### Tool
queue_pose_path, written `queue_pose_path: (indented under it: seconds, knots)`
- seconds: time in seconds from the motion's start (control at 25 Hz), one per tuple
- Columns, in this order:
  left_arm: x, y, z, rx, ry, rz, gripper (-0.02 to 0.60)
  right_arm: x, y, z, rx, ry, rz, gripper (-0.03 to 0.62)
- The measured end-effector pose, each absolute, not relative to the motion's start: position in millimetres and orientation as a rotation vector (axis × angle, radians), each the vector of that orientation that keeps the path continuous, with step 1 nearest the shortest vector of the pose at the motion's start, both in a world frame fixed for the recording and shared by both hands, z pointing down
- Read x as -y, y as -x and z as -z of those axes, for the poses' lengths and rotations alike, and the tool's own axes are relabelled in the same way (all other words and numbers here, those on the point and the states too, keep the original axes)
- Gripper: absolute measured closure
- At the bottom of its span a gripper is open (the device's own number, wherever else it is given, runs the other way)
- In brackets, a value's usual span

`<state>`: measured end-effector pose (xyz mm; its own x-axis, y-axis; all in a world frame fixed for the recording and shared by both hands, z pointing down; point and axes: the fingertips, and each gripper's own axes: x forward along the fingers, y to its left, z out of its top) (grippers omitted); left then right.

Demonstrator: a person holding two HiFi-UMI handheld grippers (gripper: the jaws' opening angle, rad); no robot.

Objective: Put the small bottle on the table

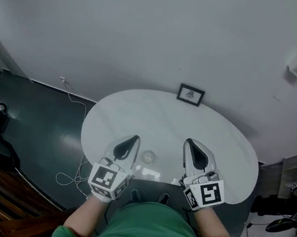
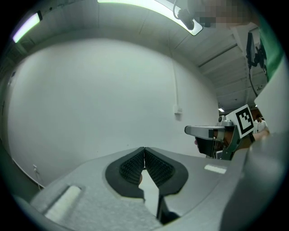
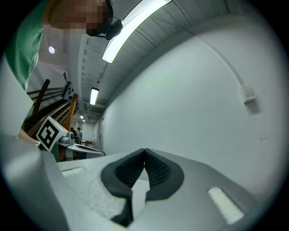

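Small clear bottle [image 1: 148, 156] sits on round white table [image 1: 217, 135] between clenched, empty left gripper [image 1: 133, 139] and right gripper [image 1: 189, 143]; placing seems done, no further move needed.

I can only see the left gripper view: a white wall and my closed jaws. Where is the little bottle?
Observer: In the head view, the small clear bottle sits on the white oval table, between the left gripper and the right gripper.
Operator: Is the other gripper holding it?
Observer: No. In the right gripper view, its jaws are together with nothing between them.
Operator: Is there anything else on the table?
Observer: A small black-framed picture is at the table's far edge.
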<state>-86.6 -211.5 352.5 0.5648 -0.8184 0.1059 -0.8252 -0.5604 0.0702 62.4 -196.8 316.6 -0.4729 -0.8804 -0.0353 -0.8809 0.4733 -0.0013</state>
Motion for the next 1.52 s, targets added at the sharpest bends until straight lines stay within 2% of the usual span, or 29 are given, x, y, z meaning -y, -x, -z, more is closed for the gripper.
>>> queue_pose_path:
  seconds: [1.52]
  knots:
    - [209.6, 73.3, -372.4, 1.388, -2.697, -0.171, 0.569, 197.8, -53.0, -319.5, -2.715, 1.570, -0.045, 0.591]
